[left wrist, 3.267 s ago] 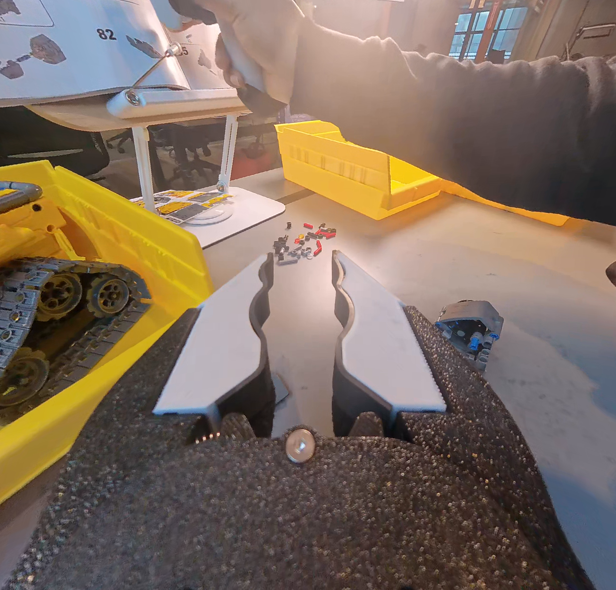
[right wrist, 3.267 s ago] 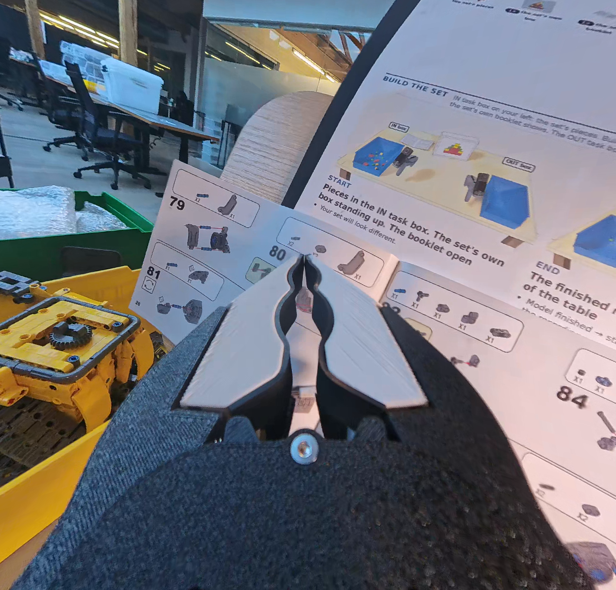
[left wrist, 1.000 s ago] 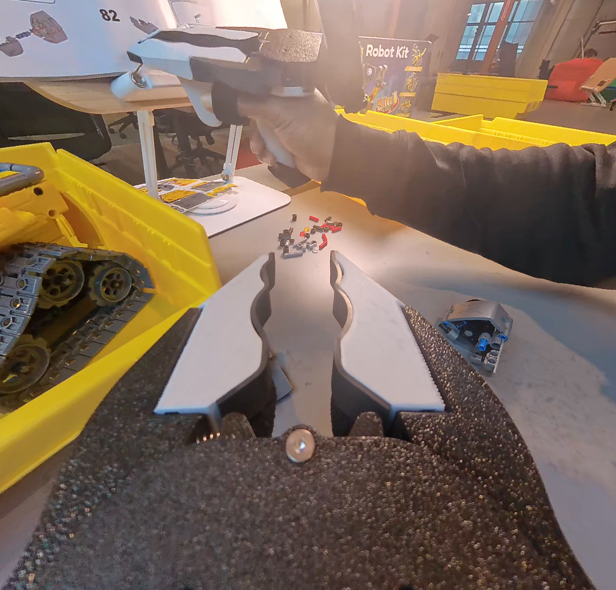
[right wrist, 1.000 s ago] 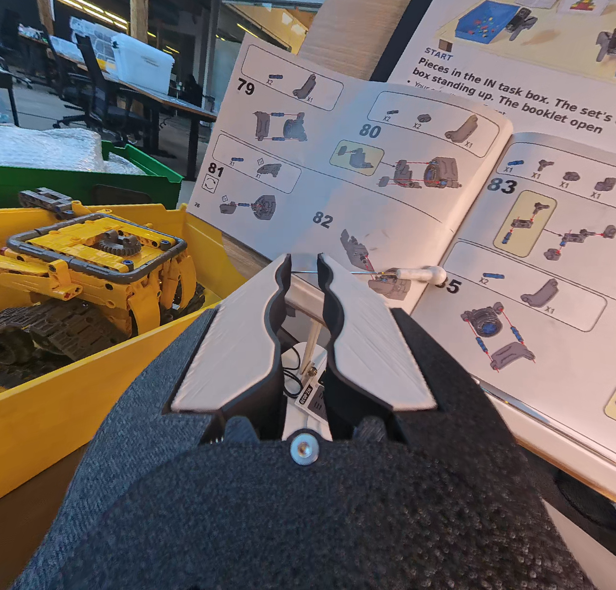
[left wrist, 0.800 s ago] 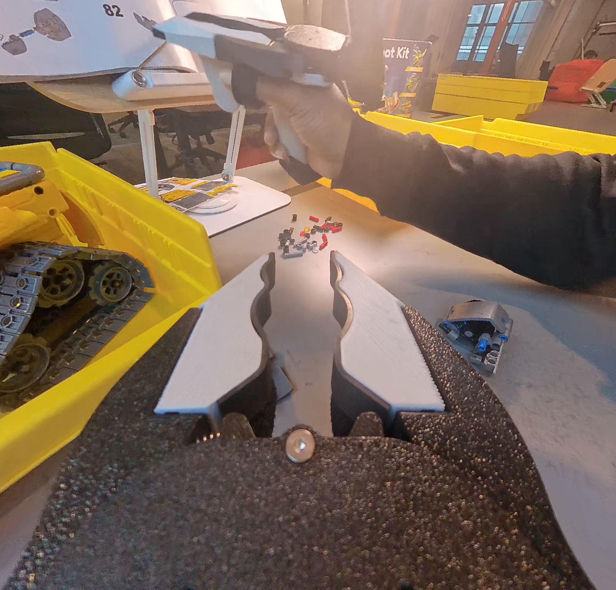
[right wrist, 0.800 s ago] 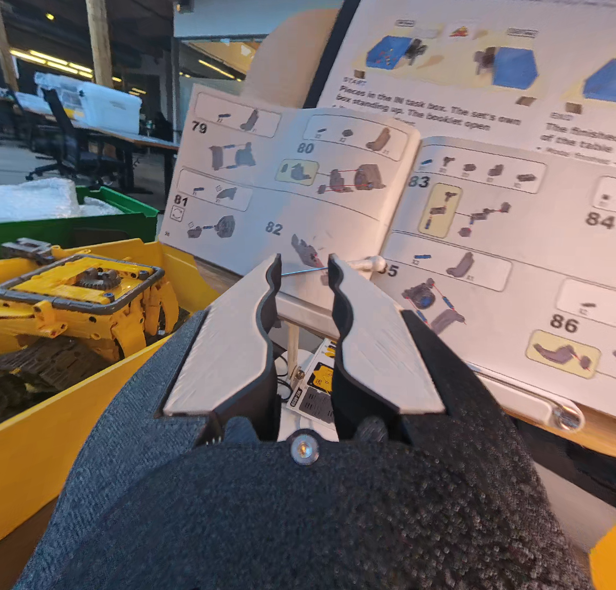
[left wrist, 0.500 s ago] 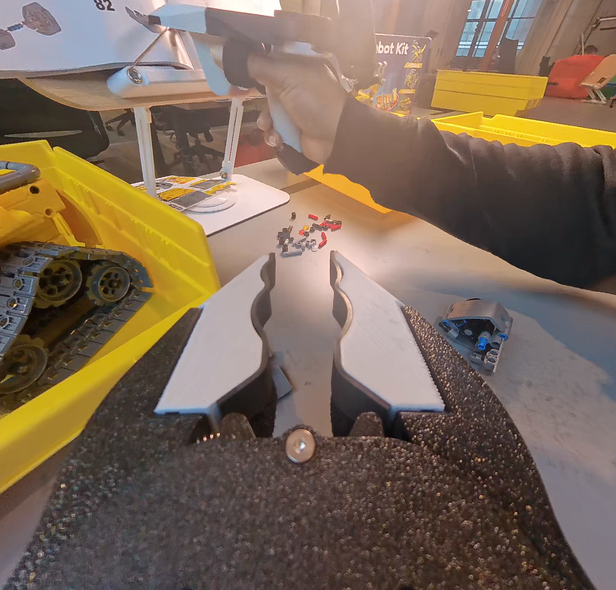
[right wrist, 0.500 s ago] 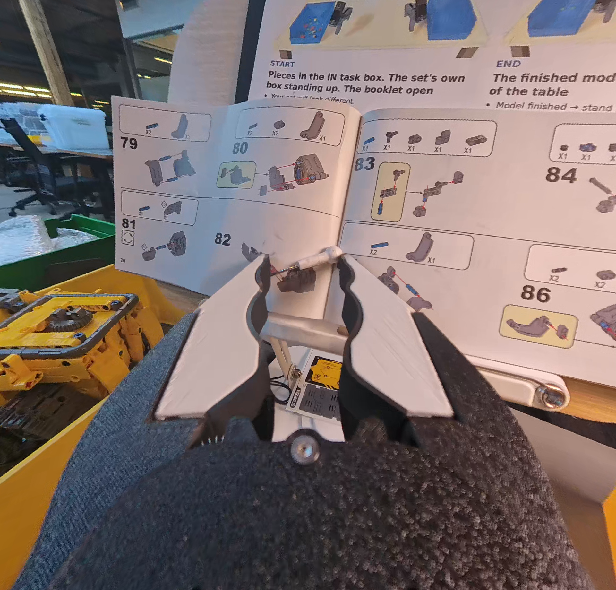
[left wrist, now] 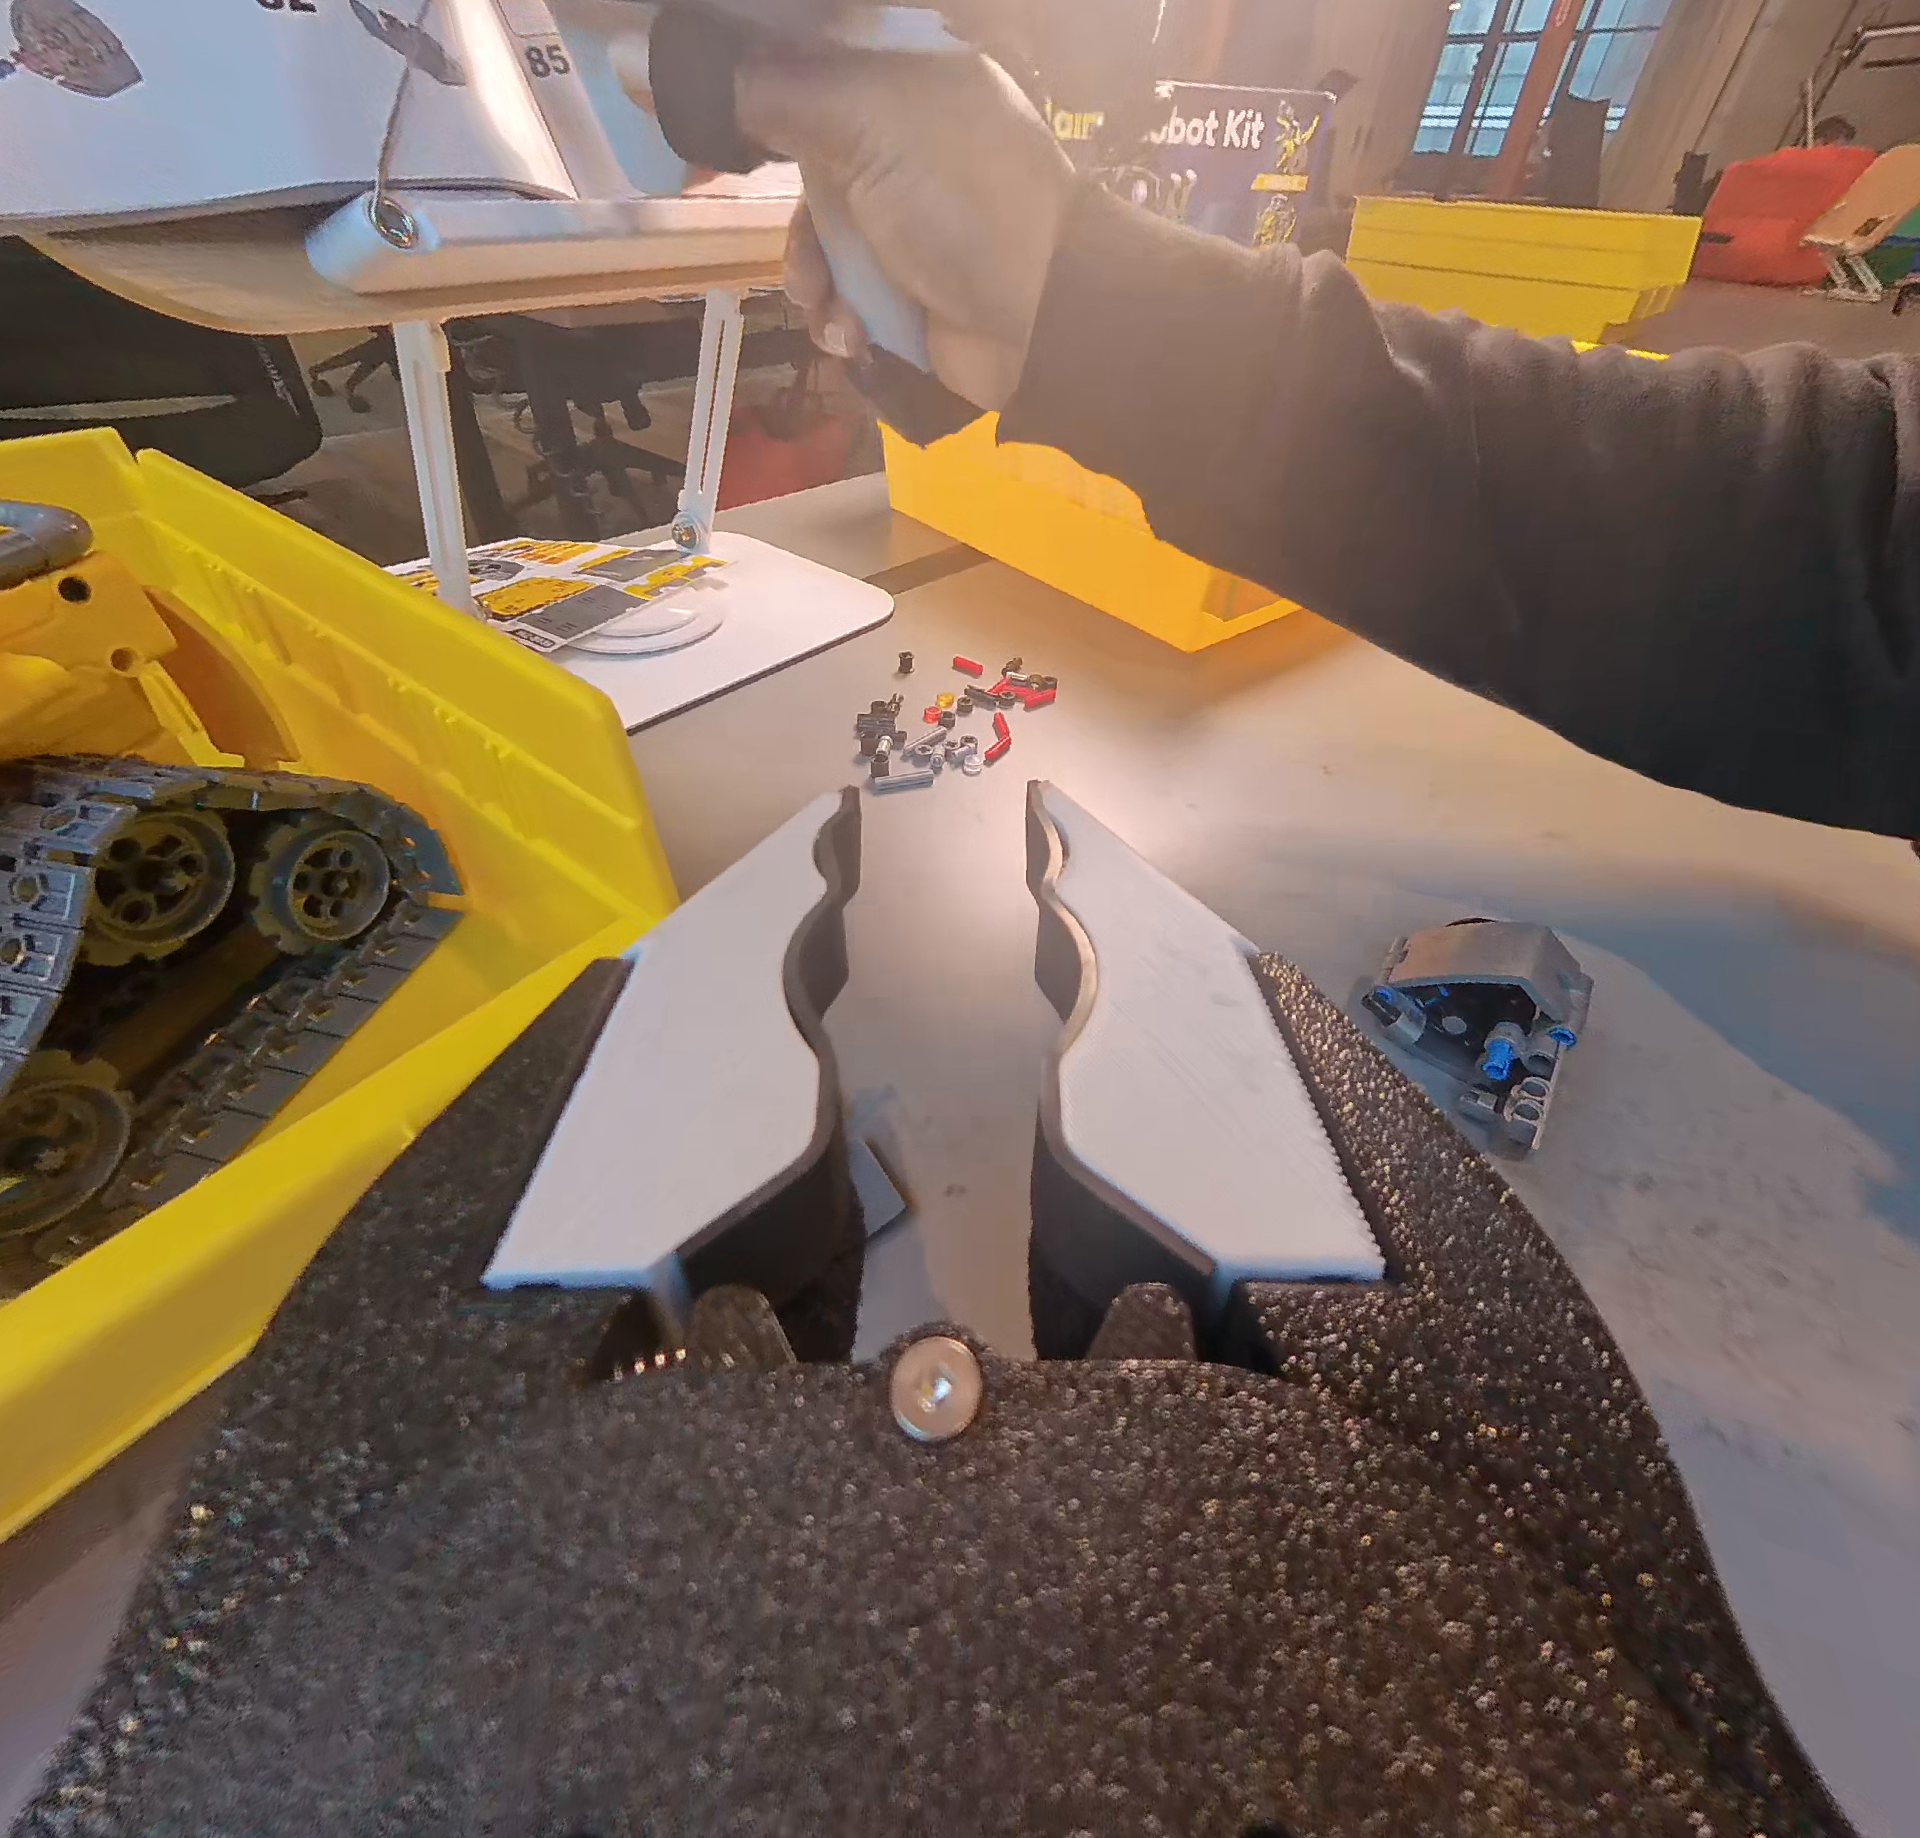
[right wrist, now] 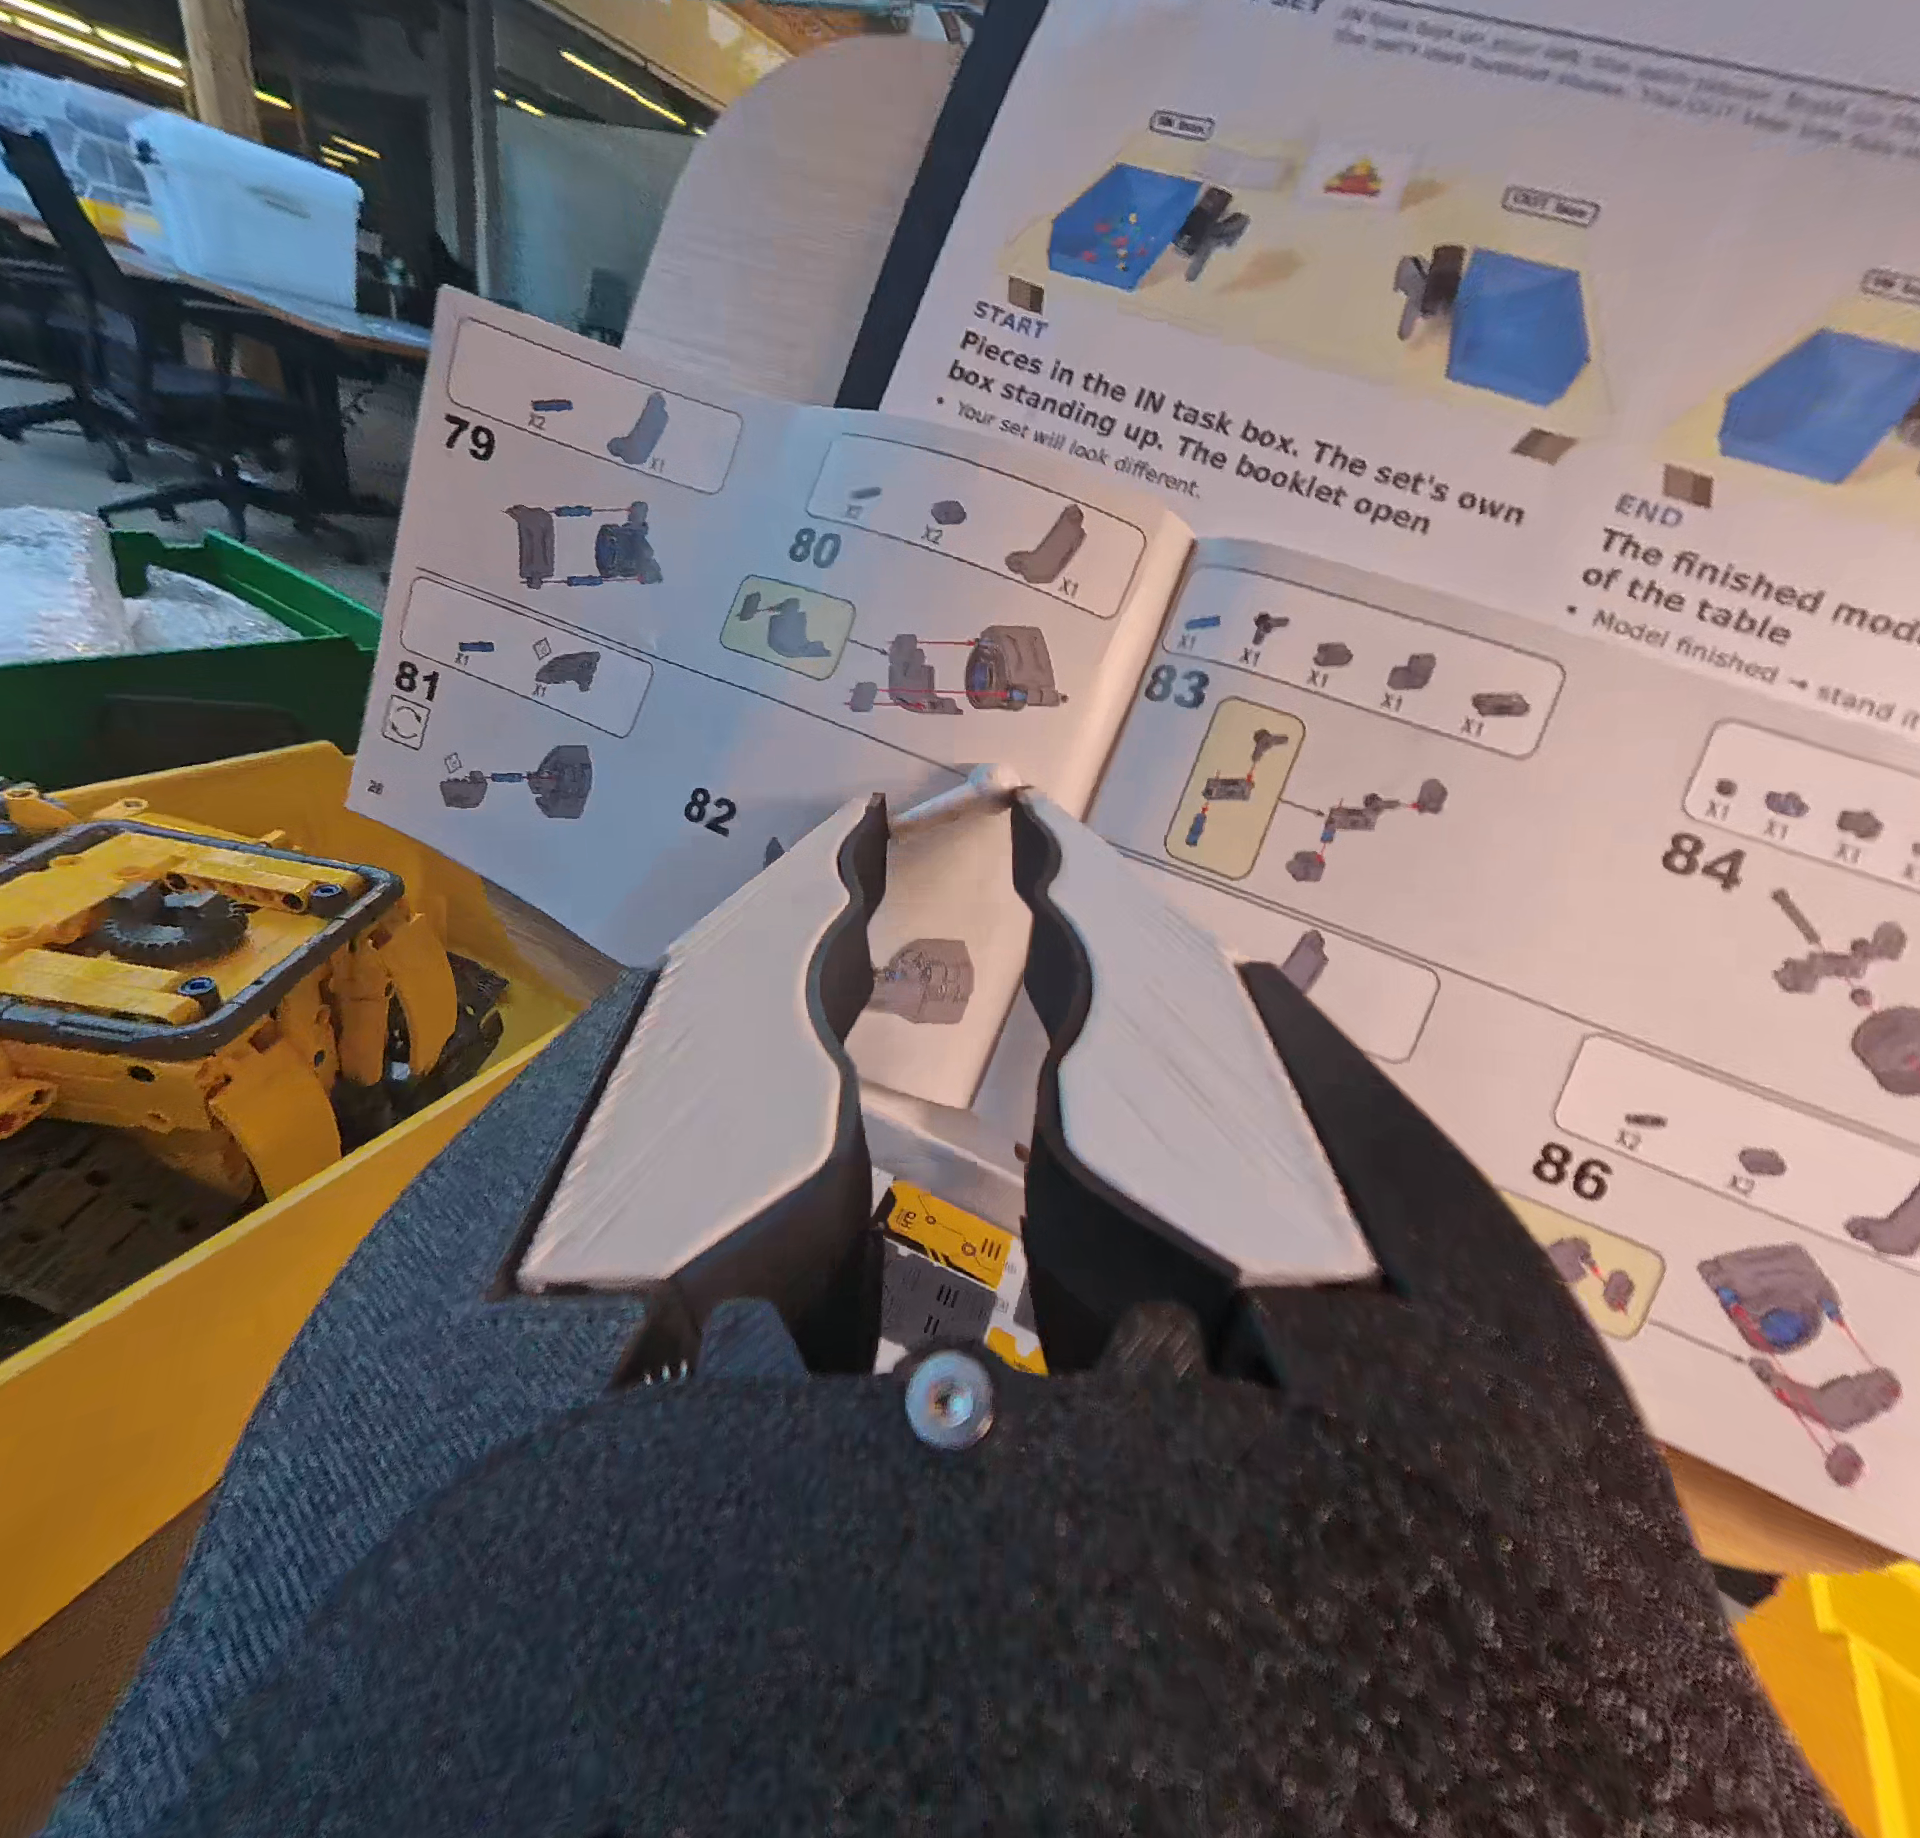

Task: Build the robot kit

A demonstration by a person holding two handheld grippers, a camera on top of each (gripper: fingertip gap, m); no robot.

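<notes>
My left tongs (left wrist: 943, 801) hang low over the grey table (left wrist: 1299, 853), spread apart with nothing between them. Just ahead of their tips lies a small scatter of loose red, black and grey pins (left wrist: 951, 713). Off to their right a small grey sub-assembly with blue pins (left wrist: 1481, 1009) lies on the table. To their left, close beside the left finger, stands a yellow bin (left wrist: 416, 687) holding a yellow tracked model (left wrist: 156, 915) with grey treads. Beyond the scatter sits the white base of the book stand (left wrist: 727, 614), and farther right another yellow bin (left wrist: 1081, 541). My right tongs (right wrist: 948, 809) are raised to the open instruction booklet (right wrist: 727, 583) on that stand, spread a little, their tips on either side of the white-tipped page-holder arm (right wrist: 961, 796); I cannot tell whether they touch it. Behind the booklet stands a larger printed sheet (right wrist: 1403, 282). In the left wrist view a hand (left wrist: 914, 219) in a dark sleeve grips the right tongs' handle up by the stand's ledge.
</notes>
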